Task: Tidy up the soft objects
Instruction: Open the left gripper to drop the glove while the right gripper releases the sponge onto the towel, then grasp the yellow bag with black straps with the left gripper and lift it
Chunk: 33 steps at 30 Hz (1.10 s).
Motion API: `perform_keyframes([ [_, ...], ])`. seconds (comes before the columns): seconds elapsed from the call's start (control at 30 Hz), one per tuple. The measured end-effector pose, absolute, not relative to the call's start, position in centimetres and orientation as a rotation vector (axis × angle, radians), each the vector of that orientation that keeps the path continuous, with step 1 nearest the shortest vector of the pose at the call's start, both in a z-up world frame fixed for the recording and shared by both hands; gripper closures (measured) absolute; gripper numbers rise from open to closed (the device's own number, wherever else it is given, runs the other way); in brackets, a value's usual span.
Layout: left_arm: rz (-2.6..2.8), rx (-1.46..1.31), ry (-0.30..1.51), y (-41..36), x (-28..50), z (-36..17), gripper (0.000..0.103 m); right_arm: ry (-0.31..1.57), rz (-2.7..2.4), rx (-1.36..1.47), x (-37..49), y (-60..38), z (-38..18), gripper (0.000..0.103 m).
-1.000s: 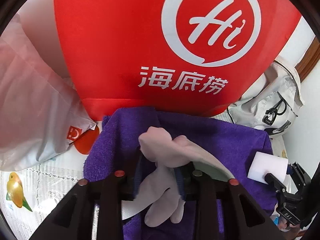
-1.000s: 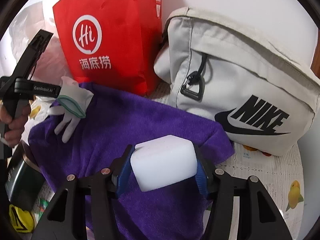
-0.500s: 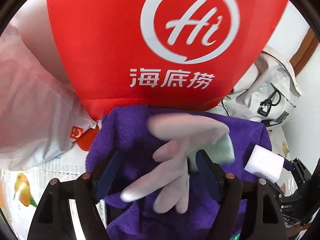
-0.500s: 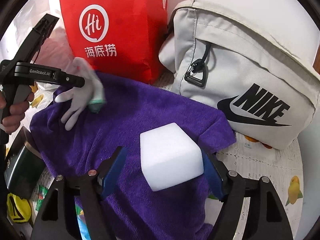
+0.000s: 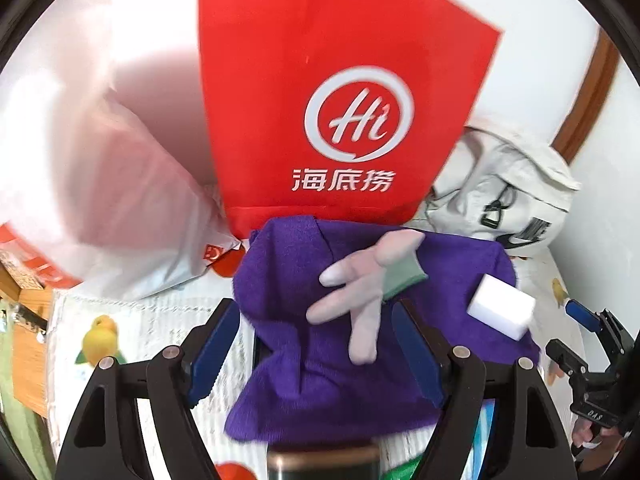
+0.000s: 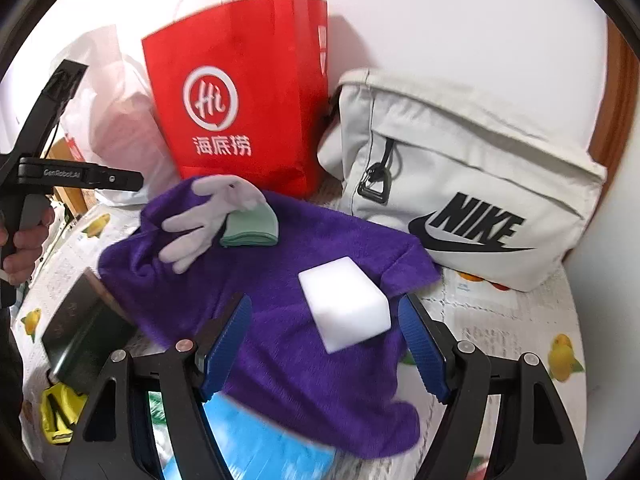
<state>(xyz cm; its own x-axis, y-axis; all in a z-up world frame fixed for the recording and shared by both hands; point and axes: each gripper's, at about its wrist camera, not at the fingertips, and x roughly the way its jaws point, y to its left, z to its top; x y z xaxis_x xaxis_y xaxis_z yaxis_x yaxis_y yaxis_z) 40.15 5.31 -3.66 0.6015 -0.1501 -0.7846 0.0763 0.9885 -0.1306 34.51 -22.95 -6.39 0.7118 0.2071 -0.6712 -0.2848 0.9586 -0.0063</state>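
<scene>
A purple towel point(image 5: 340, 360) point(image 6: 280, 320) is spread over items on the table. A pale grey glove point(image 5: 360, 292) point(image 6: 208, 220) with a green cuff lies on its far left part. A white sponge block point(image 5: 502, 312) point(image 6: 346, 300) lies on the towel's right part. My left gripper point(image 5: 316, 344) is open and empty, pulled back just short of the glove. My right gripper point(image 6: 324, 344) is open and empty, its blue pads either side of and behind the sponge. The left gripper also shows from the side in the right wrist view point(image 6: 120, 180).
A red paper bag point(image 5: 340, 100) point(image 6: 240, 100) stands behind the towel. A white Nike bag point(image 6: 460, 188) sits at the right, a plastic bag point(image 5: 100, 200) at the left. A dark box point(image 6: 80, 332) and blue packet point(image 6: 256, 440) poke out under the towel.
Both grippers opened and drew back. The glove dropped from the left gripper onto the towel; the sponge was released from the right gripper and rests on the towel.
</scene>
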Motion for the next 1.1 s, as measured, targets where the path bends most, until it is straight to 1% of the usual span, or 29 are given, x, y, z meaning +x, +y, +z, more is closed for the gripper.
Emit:
perform_keyframes([
  [0.17, -0.148, -0.071, 0.855, 5.8, 34.9, -1.3, 0.026, 0.704, 0.278, -0.105, 29.8, -22.8, -4.8, 0.028],
  [0.3, -0.143, -0.069, 0.861, 5.9, 30.7, -0.5, 0.026, 0.698, 0.289, -0.08, 25.7, -22.6, -4.5, 0.028],
  [0.4, -0.128, -0.069, 0.884, 6.4, 27.7, -0.9, 0.026, 0.699, 0.301, -0.062, 22.8, -22.3, -4.6, 0.028],
  [0.63, -0.113, -0.118, 0.944, 7.5, 22.2, -3.8, 0.026, 0.729, 0.336, -0.019, 17.0, -22.0, -5.9, 0.028],
  [0.83, -0.142, -0.138, 0.989, 7.6, 18.0, -7.5, 0.026, 0.753, 0.361, -0.003, 13.8, -21.7, -7.5, 0.028],
  [0.97, -0.199, -0.137, 1.031, 7.0, 17.1, -10.2, 0.026, 0.799, 0.37, 0.013, 12.4, -21.4, -9.3, 0.028],
  [1.1, -0.213, -0.064, 1.05, 5.8, 17.3, -12.2, 0.024, 0.833, 0.377, 0.003, 11.2, -20.7, -10.7, 0.028],
])
